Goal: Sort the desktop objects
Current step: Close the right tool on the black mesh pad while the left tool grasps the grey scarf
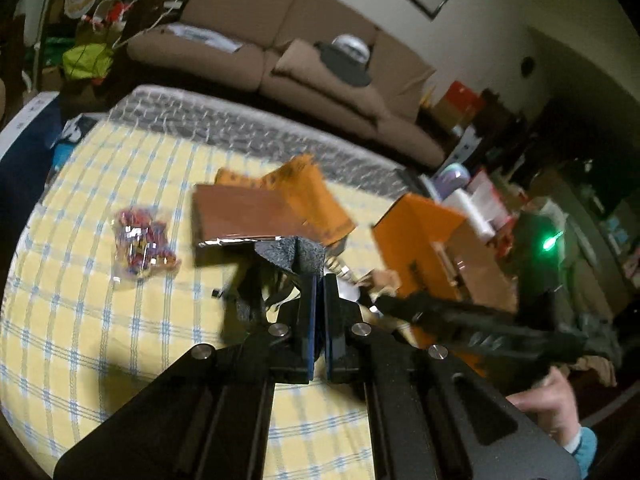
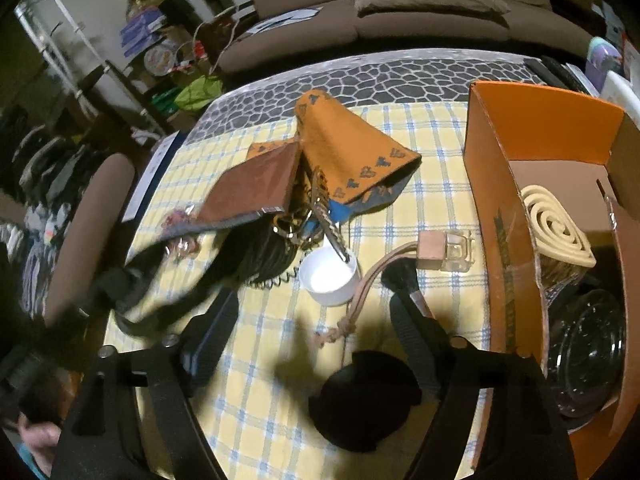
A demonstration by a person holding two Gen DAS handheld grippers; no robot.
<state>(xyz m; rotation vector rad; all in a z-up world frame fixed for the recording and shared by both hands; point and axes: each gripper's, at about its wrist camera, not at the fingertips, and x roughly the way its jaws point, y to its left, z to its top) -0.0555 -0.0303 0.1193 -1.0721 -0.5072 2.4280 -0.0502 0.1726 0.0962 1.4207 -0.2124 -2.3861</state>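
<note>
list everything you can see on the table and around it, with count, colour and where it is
Checked tablecloth: one, yellow and blue, covering the table.
Open cardboard box: one, orange, right side.
Coil-shaped piece: one, cream, inside the box.
Clear glass dish: one, inside the box, near end.
Round cup: one, white, centre.
Small glass bottle with wooden cap: one, clear, beside the box.
Flat pouch: one, brown, lifted.
Patterned cloth: one, orange, centre back.
Sofa: one, brown, behind.
Left gripper: shut on pouch.
Right gripper: open.

The left gripper is pinching its fingers nearly together, while the right gripper is spreading its fingers wide.
</note>
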